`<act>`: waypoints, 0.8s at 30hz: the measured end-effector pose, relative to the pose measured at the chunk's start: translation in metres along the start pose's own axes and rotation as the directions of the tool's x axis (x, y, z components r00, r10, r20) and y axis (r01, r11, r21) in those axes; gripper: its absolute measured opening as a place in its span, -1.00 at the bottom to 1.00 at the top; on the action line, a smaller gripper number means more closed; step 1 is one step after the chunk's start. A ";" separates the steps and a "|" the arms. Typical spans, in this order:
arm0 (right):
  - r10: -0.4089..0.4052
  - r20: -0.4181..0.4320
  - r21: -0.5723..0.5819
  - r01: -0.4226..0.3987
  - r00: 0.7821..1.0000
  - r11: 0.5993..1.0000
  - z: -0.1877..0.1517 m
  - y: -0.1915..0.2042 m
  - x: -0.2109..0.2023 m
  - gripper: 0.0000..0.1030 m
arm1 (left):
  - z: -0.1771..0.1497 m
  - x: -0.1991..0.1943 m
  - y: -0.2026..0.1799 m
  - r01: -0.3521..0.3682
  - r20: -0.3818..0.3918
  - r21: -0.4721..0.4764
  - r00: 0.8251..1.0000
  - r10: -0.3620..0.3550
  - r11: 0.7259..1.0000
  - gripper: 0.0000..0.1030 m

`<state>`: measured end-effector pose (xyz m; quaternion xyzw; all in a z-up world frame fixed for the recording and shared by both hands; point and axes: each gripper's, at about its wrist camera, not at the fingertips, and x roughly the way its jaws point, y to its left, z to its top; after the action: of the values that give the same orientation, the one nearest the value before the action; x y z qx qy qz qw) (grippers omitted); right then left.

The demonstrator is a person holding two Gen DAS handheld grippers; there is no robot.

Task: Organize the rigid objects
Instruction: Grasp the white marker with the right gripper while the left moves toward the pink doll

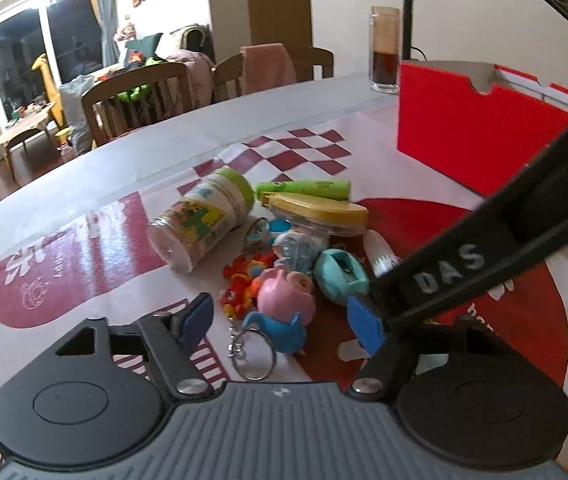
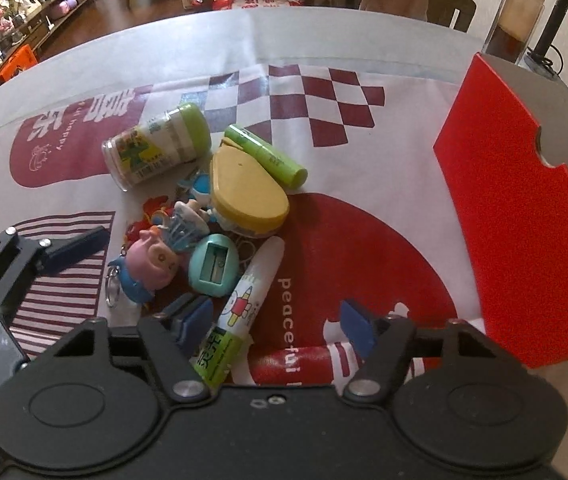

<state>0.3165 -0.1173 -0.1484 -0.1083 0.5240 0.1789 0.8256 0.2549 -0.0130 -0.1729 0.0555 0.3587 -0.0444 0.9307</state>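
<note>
Desk under a printed cloth. Red box stands upright toward the right edge. Toy pile mid-desk: green-lidded jar lying flat, yellow case, glue stick, pig keychain. Left gripper fingers partly open around the keychain, no contact. Right gripper fingers partly open, glue stick between them, unpinched.

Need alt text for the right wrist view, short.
The right claw, jaws apart, sits low over a white glue tube on a red-and-white printed table cover, the tube lying between its blue pads. Behind it lies a heap of small toys and stationery; a red box stands to the right.
</note>
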 end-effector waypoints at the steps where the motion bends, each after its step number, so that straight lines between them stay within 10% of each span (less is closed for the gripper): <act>1: 0.003 -0.004 0.004 -0.003 1.000 1.000 0.000 0.000 0.001 0.21 | 0.000 0.001 -0.001 -0.004 -0.003 0.008 1.000 0.004 1.000 0.31; 24: 0.043 -0.016 0.030 -0.043 0.999 0.999 -0.009 -0.008 0.001 -0.61 | 0.004 0.006 -0.003 -0.021 -0.014 0.054 1.000 0.022 0.998 -0.29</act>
<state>0.3131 -0.1278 -0.1533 -0.0865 0.5358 0.1881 0.8186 0.2616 -0.0166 -0.1744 0.0845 0.3635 -0.0437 0.9267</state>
